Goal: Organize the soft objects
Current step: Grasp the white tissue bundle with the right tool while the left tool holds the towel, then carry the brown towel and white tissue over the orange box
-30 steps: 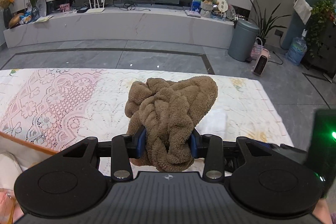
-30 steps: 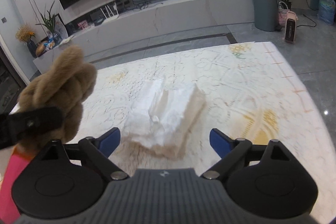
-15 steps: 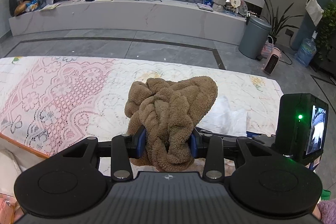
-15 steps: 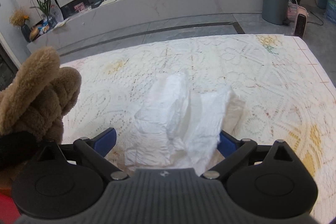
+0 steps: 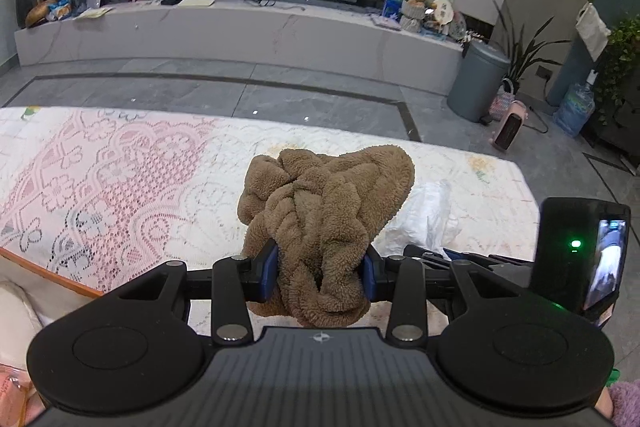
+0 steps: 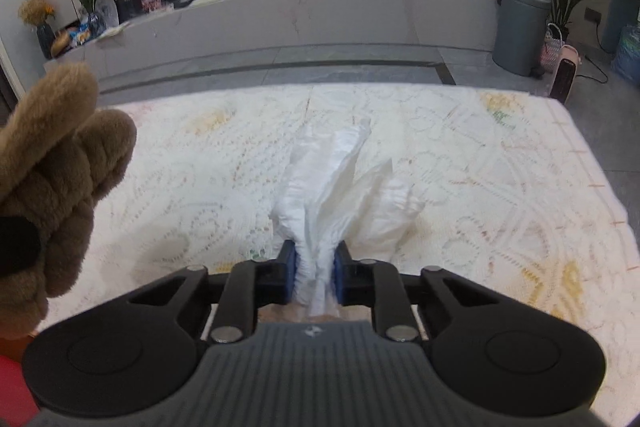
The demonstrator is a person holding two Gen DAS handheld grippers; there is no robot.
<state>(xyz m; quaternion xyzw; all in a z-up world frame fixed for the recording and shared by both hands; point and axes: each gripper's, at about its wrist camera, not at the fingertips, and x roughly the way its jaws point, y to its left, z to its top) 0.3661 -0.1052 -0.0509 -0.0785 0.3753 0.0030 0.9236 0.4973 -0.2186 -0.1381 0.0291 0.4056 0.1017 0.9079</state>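
A crumpled brown fleece cloth (image 5: pixel 324 211) bulges up between the blue pads of my left gripper (image 5: pixel 320 273), which is shut on it above the lace-covered table (image 5: pixel 120 179). The same brown cloth (image 6: pixel 60 179) shows at the left edge of the right wrist view. A white crinkled cloth (image 6: pixel 340 187) lies on the table, and my right gripper (image 6: pixel 314 275) is closing on its near end, pads pressing the bunched fabric. In the left wrist view the white cloth (image 5: pixel 424 219) peeks out right of the brown one, beside the right gripper's camera block (image 5: pixel 580 255).
The table's far edge (image 6: pixel 320 87) drops to a grey tiled floor. A grey bin (image 6: pixel 520 27) and small heater (image 6: pixel 564 71) stand on the floor at the right. A long low TV bench (image 5: pixel 240 27) runs along the far wall.
My right gripper moved forward over the white cloth and its jaws closed from wide open onto the cloth's near end, bunching it. My left gripper kept its hold on the brown cloth.
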